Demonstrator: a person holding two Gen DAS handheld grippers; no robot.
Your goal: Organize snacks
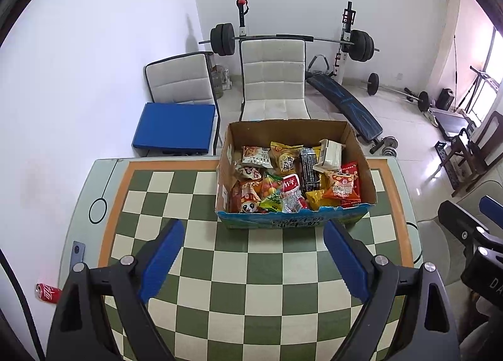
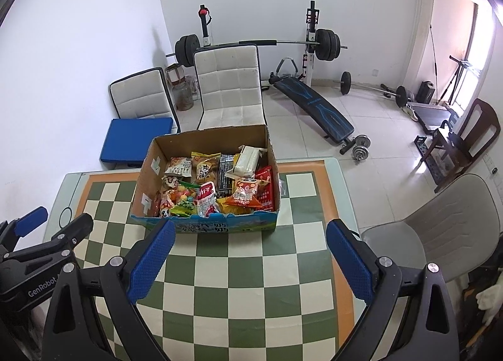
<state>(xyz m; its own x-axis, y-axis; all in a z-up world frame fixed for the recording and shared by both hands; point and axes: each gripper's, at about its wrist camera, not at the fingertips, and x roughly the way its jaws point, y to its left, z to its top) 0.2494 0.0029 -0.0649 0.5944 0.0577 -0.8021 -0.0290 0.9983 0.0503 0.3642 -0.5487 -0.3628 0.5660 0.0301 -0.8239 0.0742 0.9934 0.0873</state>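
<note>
An open cardboard box [image 1: 289, 131] [image 2: 213, 138] stands at the far side of the checkered table [image 1: 251, 282] [image 2: 245, 282]. It holds several snack packets: an orange packet [image 1: 342, 188] [image 2: 245, 196], a white and red sachet [image 1: 290, 193] [image 2: 206, 197], a black bar [image 1: 309, 169], a yellow bag [image 1: 284, 158] [image 2: 206, 166]. My left gripper [image 1: 253, 229] hovers open over the table just short of the box front, nothing between its blue pads. My right gripper [image 2: 250, 230] is open too, near the box's front right corner, empty.
Two white chairs [image 1: 273, 78] stand behind the table, one with a blue cushion [image 1: 176, 128]. A barbell rack [image 1: 292, 37] and a sit-up bench [image 1: 345, 100] lie beyond. A grey chair [image 2: 440, 229] is at the table's right. A red can [image 1: 47, 292] lies on the floor at left.
</note>
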